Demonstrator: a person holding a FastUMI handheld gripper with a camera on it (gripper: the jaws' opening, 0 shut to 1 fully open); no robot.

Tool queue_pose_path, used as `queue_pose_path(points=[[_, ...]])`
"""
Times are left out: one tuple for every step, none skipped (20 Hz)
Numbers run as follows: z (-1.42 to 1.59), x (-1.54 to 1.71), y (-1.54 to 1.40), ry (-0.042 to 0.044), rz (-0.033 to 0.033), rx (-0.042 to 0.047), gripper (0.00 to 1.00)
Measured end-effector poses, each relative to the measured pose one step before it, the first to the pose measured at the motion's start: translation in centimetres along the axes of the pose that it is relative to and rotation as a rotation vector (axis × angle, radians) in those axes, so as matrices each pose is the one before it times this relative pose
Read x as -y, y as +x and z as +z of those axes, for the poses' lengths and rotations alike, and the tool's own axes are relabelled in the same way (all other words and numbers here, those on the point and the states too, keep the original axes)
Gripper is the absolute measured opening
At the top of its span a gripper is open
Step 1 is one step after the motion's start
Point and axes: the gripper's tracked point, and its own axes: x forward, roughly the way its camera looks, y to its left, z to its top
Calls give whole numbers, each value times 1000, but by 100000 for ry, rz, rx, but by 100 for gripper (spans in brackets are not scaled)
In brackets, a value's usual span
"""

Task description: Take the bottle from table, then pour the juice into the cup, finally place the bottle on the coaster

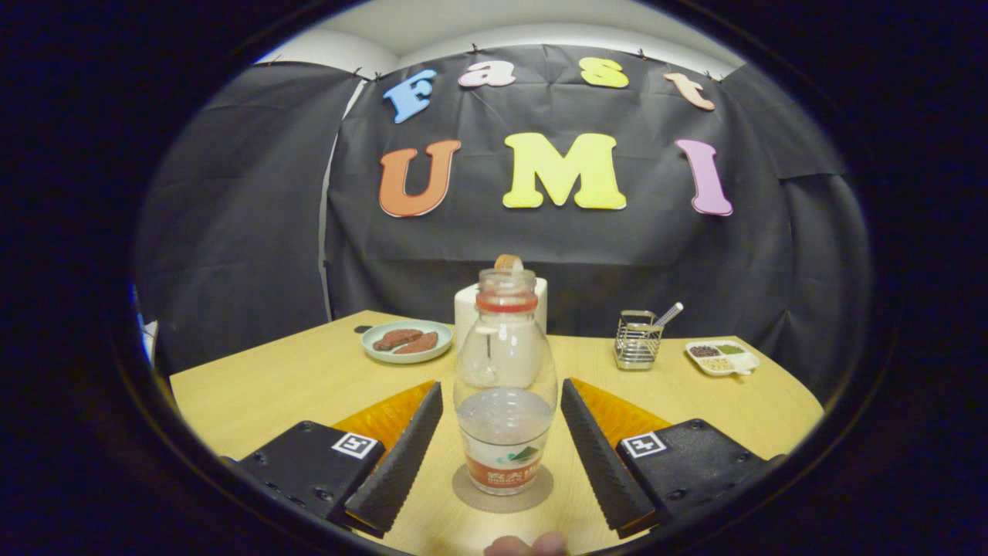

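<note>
Two fingers (401,455) of the gripper (502,452) stand spread wide, one on each side of the bottle (505,386), with a clear gap to the glass on both sides, so nothing is gripped. The bottle stands upright between them on a round coaster (502,494), partly filled with clear liquid and with no cap on its neck. Right behind the bottle, beyond the fingers, is a white cup (467,309). Farther off on the table (309,378) sit a plate (407,340) left of the cup, and a wire holder (637,340) and small tray (722,357) to the right.
</note>
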Motion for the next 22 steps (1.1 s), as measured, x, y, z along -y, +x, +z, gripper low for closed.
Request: queue_pose_path(points=[[1472,171,-706,95,-641,2024,99],[1603,288,-775,-259,-1234,2083,99],[1633,433,-816,-465,-2003,2278,99],[1936,521,-905,-117,-1974,2882,99],[1905,325,-1091,-348,-1627,2433,99],[2172,217,-1016,-281,-1014,2999,99],[2251,467,-1248,-500,-1963,2940,99],[2323,272,-1206,-314,-1370,2855,99],[1978,389,-1321,-652,-1943,1725,99],[1661,48,-1034,-516,-2018,1530,99],[1809,71,-1456,-628,-956,1420,99],[1782,145,-1389,74,-1100,1173,99],[1206,284,-1548,-302,-817,284,99],[1026,96,-1545,399,-661,392,99],[916,-268,-1712,50,641,718,99],[615,-237,-1505,-751,606,554,99],[69,195,-1591,-1084,-366,26,99],[108,184,-1528,-584,-443,-30,99],[287,36,-1433,288,-772,386,99],[-13,172,-1450,182,-773,-531,99],[-105,-62,-1514,159,-101,34,99],[-238,-136,-1522,920,241,189,99]])
